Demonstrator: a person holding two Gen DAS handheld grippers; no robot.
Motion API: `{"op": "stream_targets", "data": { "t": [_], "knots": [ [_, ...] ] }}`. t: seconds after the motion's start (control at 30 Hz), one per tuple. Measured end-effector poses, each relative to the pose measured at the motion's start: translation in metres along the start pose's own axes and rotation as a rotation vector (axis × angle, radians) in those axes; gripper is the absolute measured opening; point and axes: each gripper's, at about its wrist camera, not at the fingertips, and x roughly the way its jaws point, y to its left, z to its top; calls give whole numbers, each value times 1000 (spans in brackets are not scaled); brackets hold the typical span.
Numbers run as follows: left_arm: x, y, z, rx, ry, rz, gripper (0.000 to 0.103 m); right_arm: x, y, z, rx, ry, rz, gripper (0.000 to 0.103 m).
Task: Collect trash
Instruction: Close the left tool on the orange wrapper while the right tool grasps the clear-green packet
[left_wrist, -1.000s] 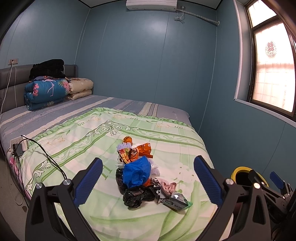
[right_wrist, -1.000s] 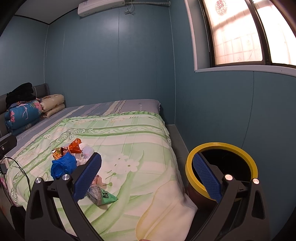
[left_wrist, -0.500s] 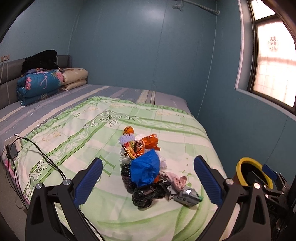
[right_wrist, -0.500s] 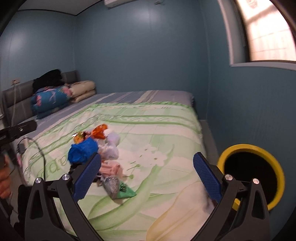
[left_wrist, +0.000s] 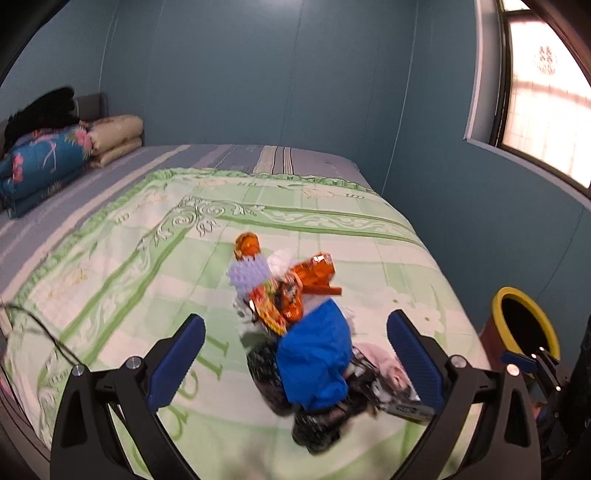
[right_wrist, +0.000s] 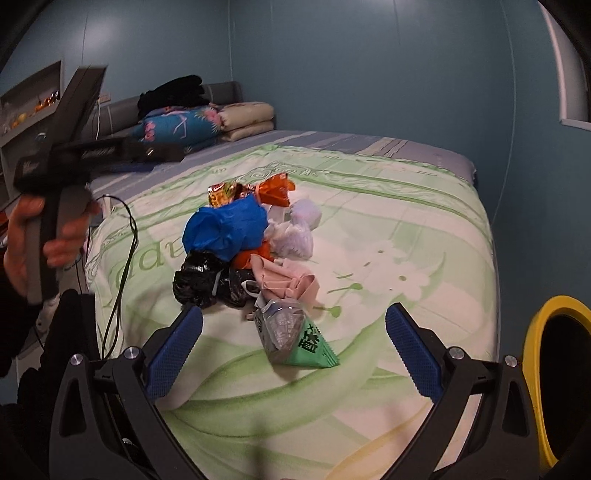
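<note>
A heap of trash lies on the green bedspread (left_wrist: 122, 295): a blue plastic bag (left_wrist: 316, 360) (right_wrist: 229, 227), black bags (right_wrist: 201, 278), orange snack wrappers (left_wrist: 301, 282) (right_wrist: 273, 188), white bags (right_wrist: 297, 236), a pink cloth (right_wrist: 286, 282) and a green-and-clear packet (right_wrist: 295, 341). My left gripper (left_wrist: 295, 360) is open just before the blue bag. My right gripper (right_wrist: 293, 349) is open, its fingers framing the green packet. A yellow-rimmed bin (left_wrist: 524, 328) (right_wrist: 557, 363) stands on the floor right of the bed.
Folded quilts and pillows (left_wrist: 44, 162) (right_wrist: 207, 123) are stacked at the headboard. A black cable (right_wrist: 125, 251) trails over the bed's left edge. A hand (right_wrist: 26, 236) holds the other gripper at left in the right wrist view. Blue walls enclose the bed; a window (left_wrist: 546, 85) is right.
Both grippers have moved in and tilted down toward the trash heap, which now looks larger. The right view swung left, pushing the bin to the frame's edge. Both stayed open.
</note>
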Motion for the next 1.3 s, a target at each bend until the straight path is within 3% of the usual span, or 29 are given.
{"op": "stream_targets", "data": {
  "t": [0.2,0.4,0.47,0.53,0.63,0.7,0.97,1.1,1.23,1.3],
  "knots": [
    [45,-29,43,260,64,-95,95,26,-3,2,-4,63,65,95],
    [84,-51,61,458,151,-186,95,38,-3,2,-39,76,88,95],
    [95,-51,64,476,182,-213,95,42,-3,1,-42,84,95,93],
    [106,-50,66,498,215,-258,95,45,-4,1,-45,96,93,83],
    [121,-47,66,525,264,-295,94,53,-5,0,-47,117,89,81],
    [131,-46,65,546,291,-301,89,57,-7,1,-47,129,87,75],
    [160,-55,56,628,381,-328,71,67,-13,-1,-33,176,115,70],
    [175,-53,52,610,428,-341,63,69,-16,-3,-33,205,130,67],
    [186,-51,52,595,458,-342,63,72,-20,-8,-19,226,140,64],
    [193,-50,51,577,488,-338,62,75,-22,-8,-8,235,143,54]
  ]
}}
